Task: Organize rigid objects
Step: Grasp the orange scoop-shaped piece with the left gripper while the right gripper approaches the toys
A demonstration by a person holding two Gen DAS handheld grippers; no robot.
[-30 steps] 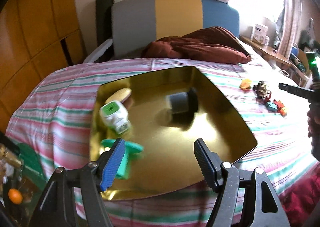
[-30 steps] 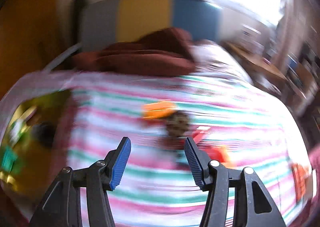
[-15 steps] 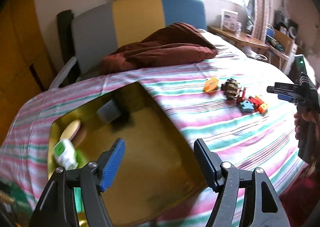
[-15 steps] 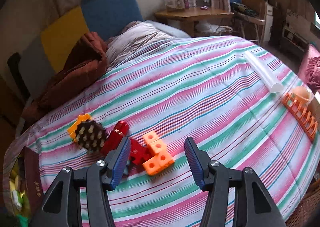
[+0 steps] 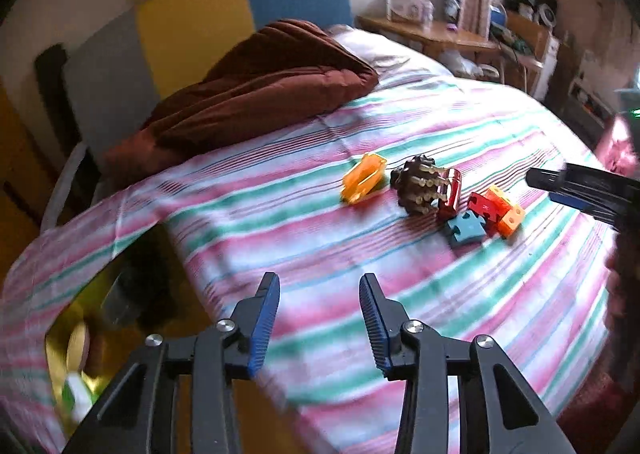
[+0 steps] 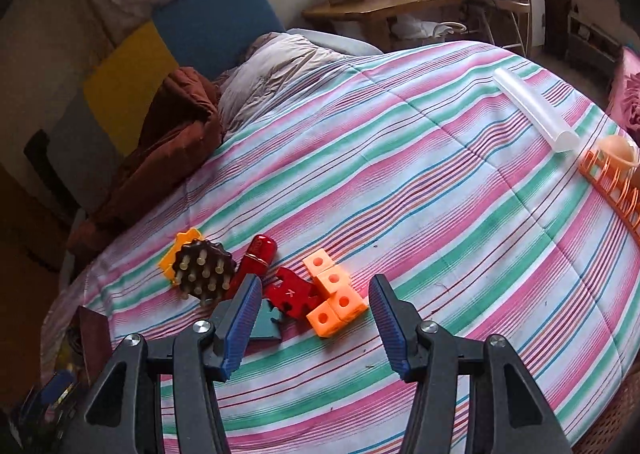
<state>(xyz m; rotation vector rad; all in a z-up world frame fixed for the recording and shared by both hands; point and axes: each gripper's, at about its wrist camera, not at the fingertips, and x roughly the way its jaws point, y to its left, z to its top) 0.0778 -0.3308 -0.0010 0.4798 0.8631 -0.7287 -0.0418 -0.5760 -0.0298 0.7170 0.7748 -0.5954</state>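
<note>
Striped bedspread (image 6: 420, 182) fills both views, pink, green and white, with a brown blanket (image 5: 256, 94) bunched at twelve o'clock against the headboard. Over on the left wrist camera, the left gripper (image 5: 319, 324) hangs above the spread with its jaws wide and nothing between them. At eight o'clock from it, a gold tray (image 5: 60, 338) sits at the bed's edge, its contents blurred. Toys cluster at one o'clock of that gripper: a yellow piece (image 5: 363, 178), a brown studded disc (image 5: 416, 186) touching a red capsule (image 5: 450, 186), then a blue puzzle piece (image 5: 466, 228), a red puzzle piece (image 5: 486, 206) and orange cubes (image 5: 510, 220).

Switch to the right wrist camera: the right gripper (image 6: 314, 324) is spread wide, empty, and the orange cubes (image 6: 332, 296) lie on the spread just ahead, between its fingers. The red puzzle piece (image 6: 290, 294) touches them at nine o'clock. A clear tube (image 6: 536, 110) lies far off at two o'clock, beside an orange rack (image 6: 608, 184).
</note>
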